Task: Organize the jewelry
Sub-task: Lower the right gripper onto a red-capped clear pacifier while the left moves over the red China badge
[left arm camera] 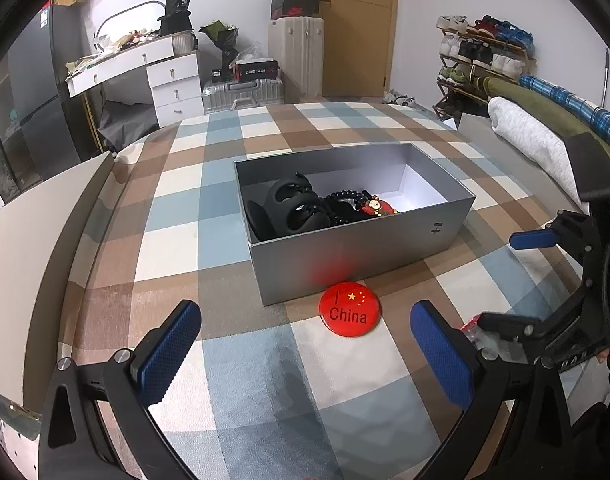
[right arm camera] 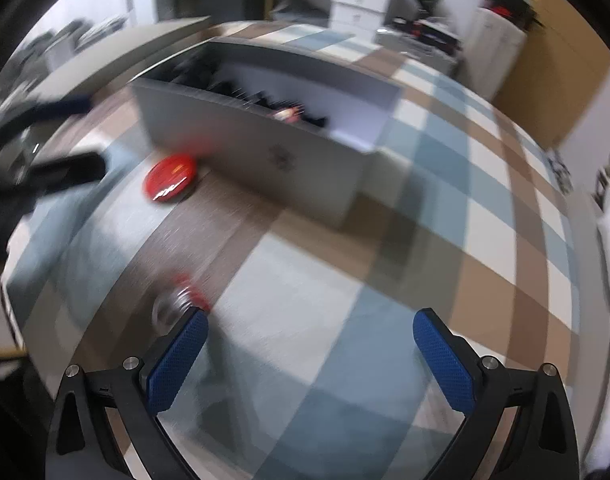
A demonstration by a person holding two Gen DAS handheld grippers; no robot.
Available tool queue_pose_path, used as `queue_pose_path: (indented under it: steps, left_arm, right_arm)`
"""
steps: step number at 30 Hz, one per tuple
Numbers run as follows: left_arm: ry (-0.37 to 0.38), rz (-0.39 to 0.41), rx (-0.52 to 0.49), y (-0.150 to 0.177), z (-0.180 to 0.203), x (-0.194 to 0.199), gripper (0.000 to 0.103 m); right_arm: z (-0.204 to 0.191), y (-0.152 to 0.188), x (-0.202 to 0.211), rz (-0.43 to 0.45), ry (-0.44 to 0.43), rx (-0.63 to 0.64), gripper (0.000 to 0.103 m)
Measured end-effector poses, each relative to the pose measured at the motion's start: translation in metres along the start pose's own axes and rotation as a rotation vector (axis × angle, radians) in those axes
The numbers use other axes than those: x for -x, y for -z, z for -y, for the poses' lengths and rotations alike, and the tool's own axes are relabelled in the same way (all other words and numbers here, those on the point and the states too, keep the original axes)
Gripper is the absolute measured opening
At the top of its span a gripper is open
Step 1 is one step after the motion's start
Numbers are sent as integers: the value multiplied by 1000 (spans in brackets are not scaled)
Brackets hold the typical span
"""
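**Two pieces left outside the box**

Several items already lie in the grey box point(left arm camera: 357, 216): dark hair clips, a string of black beads point(left arm camera: 347, 196) and a small red charm point(left arm camera: 379, 206), all crowded toward its left end, with the right end bare.

By my reading the job is well along. The red badge point(left arm camera: 349, 309) lies on the checked cloth point(left arm camera: 241, 380) just ahead of the left gripper point(left arm camera: 305, 356), touching or nearly touching the box's near wall. A small red-and-silver piece point(right arm camera: 185, 296) sits just off the left fingertip of the right gripper point(right arm camera: 311, 354); motion blur hides what it is.

Both grippers are spread wide and carry nothing.

Cloth around both tools is bare. The tight spot is the box wall directly behind the badge.
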State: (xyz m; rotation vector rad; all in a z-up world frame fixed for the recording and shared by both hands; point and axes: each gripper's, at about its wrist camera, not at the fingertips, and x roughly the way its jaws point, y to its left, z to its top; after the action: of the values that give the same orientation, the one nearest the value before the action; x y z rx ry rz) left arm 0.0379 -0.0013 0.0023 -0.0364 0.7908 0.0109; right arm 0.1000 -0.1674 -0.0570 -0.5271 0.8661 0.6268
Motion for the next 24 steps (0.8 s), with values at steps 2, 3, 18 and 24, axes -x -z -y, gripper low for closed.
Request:
queue_pose_path:
  steps: [2, 3, 18, 24]
  left_arm:
    - [-1, -1, -1, 0, 0, 0, 102]
    - [0, 0, -1, 0, 0, 0, 102]
    - [1, -11, -9, 1, 2, -2, 102]
    - [3, -11, -7, 1, 2, -2, 102]
  right_arm:
    - [3, 0, 2, -1, -30, -5, 103]
    - [2, 0, 5, 2, -49, 7, 103]
    - [-23, 2, -2, -12, -103, 102, 98]
    - [-17, -1, -6, -8, -81, 69, 95]
